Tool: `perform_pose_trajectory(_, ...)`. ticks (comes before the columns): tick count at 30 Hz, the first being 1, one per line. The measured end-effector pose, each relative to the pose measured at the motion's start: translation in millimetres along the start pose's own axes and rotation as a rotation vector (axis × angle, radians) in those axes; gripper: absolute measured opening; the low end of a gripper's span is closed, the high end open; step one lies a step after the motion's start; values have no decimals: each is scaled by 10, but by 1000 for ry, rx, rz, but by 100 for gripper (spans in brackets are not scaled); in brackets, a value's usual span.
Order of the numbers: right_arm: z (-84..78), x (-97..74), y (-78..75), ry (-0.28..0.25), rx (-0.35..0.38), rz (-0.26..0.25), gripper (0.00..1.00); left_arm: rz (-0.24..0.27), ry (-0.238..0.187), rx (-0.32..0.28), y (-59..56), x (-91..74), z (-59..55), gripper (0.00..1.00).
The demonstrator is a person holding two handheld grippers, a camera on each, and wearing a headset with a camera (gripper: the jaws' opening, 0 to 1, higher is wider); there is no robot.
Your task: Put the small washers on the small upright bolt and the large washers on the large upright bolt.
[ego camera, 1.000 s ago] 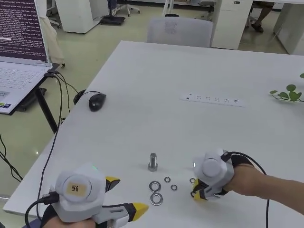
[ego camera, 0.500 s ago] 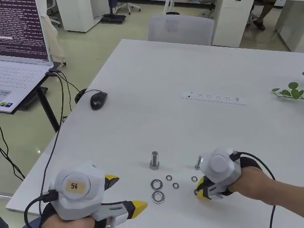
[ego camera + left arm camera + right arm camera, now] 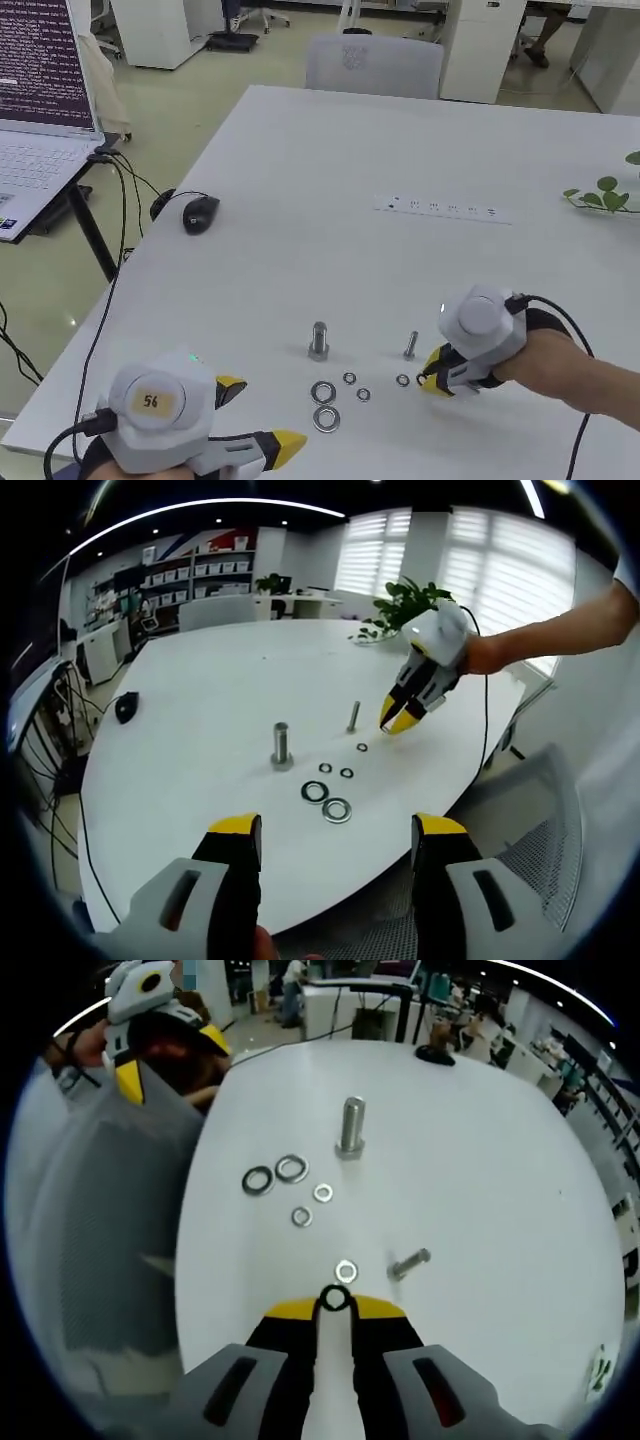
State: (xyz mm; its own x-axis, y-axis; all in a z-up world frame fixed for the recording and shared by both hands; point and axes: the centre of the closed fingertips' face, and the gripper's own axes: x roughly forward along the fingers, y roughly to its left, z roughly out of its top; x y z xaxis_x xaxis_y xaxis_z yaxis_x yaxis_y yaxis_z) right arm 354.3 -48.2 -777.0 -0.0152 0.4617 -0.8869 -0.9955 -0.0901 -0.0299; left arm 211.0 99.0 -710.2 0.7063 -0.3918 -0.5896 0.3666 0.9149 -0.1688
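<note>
The right tongs (image 3: 335, 1308) pinch a small washer (image 3: 335, 1288) near the small upright bolt (image 3: 411, 346) on the tabletop (image 3: 400, 150); the left tongs (image 3: 337, 827) hang spread at its near edge; five washers (image 3: 323, 391) lie by the large bolt (image 3: 319, 340).

You are working in an open-plan office. Your white table (image 3: 300, 170) carries a computer mouse (image 3: 200, 213) and a white power strip (image 3: 442, 209), a grey office chair (image 3: 372, 65) stands at its far edge, and an open laptop (image 3: 35, 110) beside the table on your left shows lines of terminal text. Around you are white cabinets (image 3: 150, 30) on a pale floor, a leafy green plant (image 3: 405, 600), wall shelves of storage bins (image 3: 215, 565), windows with slatted blinds (image 3: 470, 560), and a person's legs (image 3: 545, 35) by a far desk.
</note>
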Motion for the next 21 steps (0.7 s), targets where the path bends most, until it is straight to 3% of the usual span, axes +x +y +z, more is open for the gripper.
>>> perform_pose_trajectory(6,139,-213,-257,7,-24,-28,13,-6,-2,6,-8,14,23,60)
perform_pose_trajectory(10,203,-259,-383,20,-38,-37,13,-8,-5,8,-16,14,43,60)
perform_pose_trajectory(15,277,-224,-497,39,-49,-32,13,-8,-6,13,-16,15,52,60)
perform_pose_trajectory(21,295,-120,-525,67,-70,-16,13,-5,-3,10,3,1,39,61)
